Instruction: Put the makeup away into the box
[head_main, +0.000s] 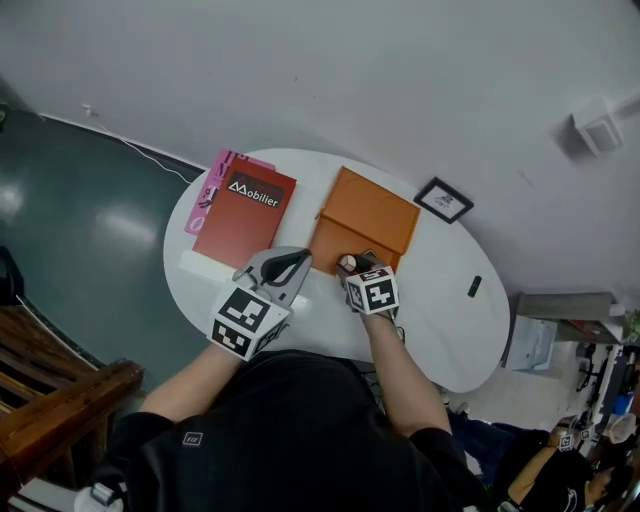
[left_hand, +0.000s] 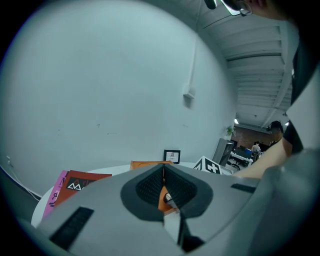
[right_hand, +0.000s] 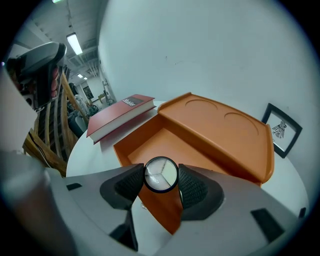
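A round compact (right_hand: 161, 175) with a black rim and a pale face sits between the pads of my right gripper (right_hand: 161, 176), which is shut on it. The compact hangs just above the near corner of the open orange box (right_hand: 160, 142), whose lid (right_hand: 220, 125) lies folded back behind the tray. From the head view the right gripper (head_main: 350, 264) is at the box's (head_main: 365, 215) front edge, with the compact (head_main: 347, 263) at its tip. My left gripper (head_main: 298, 263) hovers to the left of the box, shut, nothing held; its pads meet (left_hand: 163, 182) in its own view.
A red book (head_main: 245, 215) lies left of the box on a pink sheet (head_main: 212, 190). A small black picture frame (head_main: 444, 199) stands behind the box at the right. A small dark object (head_main: 474, 286) lies farther right on the white oval table (head_main: 440, 320).
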